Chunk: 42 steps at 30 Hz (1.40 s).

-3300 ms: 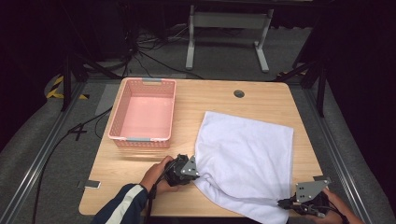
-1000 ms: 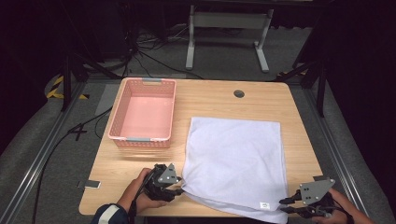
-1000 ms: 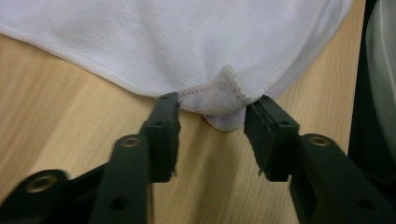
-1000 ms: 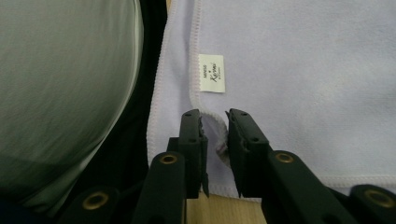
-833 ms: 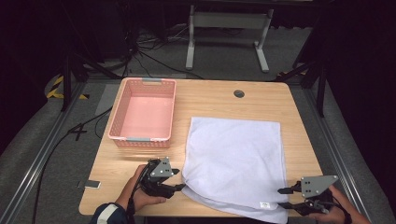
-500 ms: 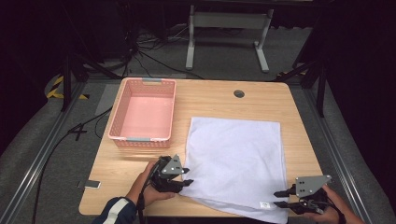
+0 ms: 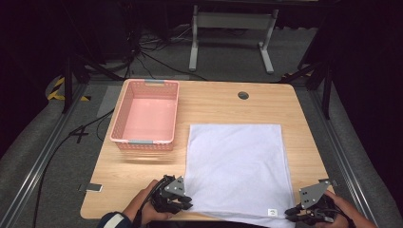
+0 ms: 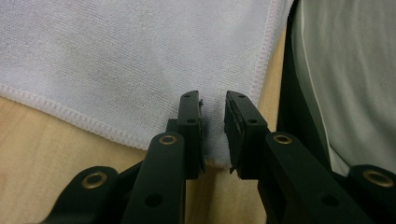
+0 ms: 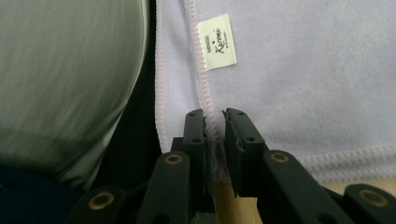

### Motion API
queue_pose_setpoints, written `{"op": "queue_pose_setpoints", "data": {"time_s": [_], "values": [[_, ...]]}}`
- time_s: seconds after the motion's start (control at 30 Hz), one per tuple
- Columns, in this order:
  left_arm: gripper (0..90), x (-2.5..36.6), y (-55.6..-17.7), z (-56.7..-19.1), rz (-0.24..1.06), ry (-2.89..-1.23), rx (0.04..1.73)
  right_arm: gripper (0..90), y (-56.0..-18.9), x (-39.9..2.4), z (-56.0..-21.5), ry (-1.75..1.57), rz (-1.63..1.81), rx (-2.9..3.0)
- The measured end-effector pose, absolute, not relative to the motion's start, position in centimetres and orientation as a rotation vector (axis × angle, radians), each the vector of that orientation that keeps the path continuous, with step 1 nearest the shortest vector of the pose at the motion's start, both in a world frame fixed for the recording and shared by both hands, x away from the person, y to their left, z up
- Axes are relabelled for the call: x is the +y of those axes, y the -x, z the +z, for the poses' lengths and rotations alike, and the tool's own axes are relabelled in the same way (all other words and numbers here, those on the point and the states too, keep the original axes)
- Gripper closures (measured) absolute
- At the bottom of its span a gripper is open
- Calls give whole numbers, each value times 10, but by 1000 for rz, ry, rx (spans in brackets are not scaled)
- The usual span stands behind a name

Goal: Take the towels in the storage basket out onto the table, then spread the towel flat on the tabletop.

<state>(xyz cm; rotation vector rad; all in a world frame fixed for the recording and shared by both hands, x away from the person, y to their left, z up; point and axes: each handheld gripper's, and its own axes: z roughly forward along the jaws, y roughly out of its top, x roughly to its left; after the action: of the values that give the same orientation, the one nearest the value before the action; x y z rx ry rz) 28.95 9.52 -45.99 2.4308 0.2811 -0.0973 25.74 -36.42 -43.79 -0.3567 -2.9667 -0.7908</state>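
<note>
White towel [image 7: 236, 168] now spread flat on tabletop [image 7: 218, 102], no longer bunched. Left tongs [image 8: 214, 135] just closing over near-left corner, cloth between jaws. Right tongs [image 9: 215, 140] closing, pinching near-right hem beside label [image 9: 216, 41]. Likely fold next.

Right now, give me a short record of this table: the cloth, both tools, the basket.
cloth: white towel spread flat on the wooden table, near edge hanging over the front
left tool: closing on the towel's near left corner, cloth between the jaws
right tool: pinching the near right corner's hem
basket: pink basket, empty, left of the towel
</note>
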Motion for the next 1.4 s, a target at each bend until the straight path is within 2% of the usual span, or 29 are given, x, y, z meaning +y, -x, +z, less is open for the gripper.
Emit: {"op": "queue_pose_setpoints", "data": {"time_s": [0.07,0.1,0.17,0.23,0.27,0.37,0.5,0.57,0.63,0.7,0.73,0.83,0.87,1.07,1.17,1.33,1.4], "values": [[764,91,-283,-458,-83,-2445,233,775,-254,-365,-436,315,-753,-2980],[727,89,-282,-454,-47,-2441,243,746,-253,-366,-436,301,-750,-2980],[569,85,-288,-443,56,-2385,335,710,-252,-368,-431,255,-776,-2981],[457,81,-300,-433,150,-2329,407,599,-257,-371,-423,280,-812,-3015],[419,79,-308,-429,189,-2306,434,577,-263,-372,-418,319,-860,-3027],[371,68,-333,-424,260,-2282,478,509,-290,-375,-404,459,-980,-3094],[331,44,-381,-421,309,-2238,571,527,-337,-374,-395,677,-1146,-3133],[308,32,-403,-423,289,-2223,616,518,-369,-373,-396,819,-1212,-3132],[313,19,-424,-427,309,-2212,705,521,-397,-376,-400,944,-1269,-3110],[336,11,-436,-432,320,-2239,704,574,-425,-381,-409,1081,-1295,-3086],[383,8,-443,-436,335,-2275,682,579,-431,-382,-412,1090,-1308,-3060],[398,7,-453,-447,341,-2299,708,599,-444,-377,-425,1112,-1245,-3065],[440,7,-456,-451,337,-2303,712,594,-446,-376,-429,1125,-1232,-3064],[452,12,-459,-463,289,-2287,733,589,-443,-374,-450,1139,-1144,-3032],[466,10,-454,-463,269,-2294,711,601,-436,-379,-449,1153,-1136,-3027],[463,-2,-445,-461,233,-2330,639,603,-417,-393,-448,1145,-1097,-3041],[425,-6,-447,-460,241,-2319,652,603,-411,-402,-447,1138,-1087,-3042]]}}
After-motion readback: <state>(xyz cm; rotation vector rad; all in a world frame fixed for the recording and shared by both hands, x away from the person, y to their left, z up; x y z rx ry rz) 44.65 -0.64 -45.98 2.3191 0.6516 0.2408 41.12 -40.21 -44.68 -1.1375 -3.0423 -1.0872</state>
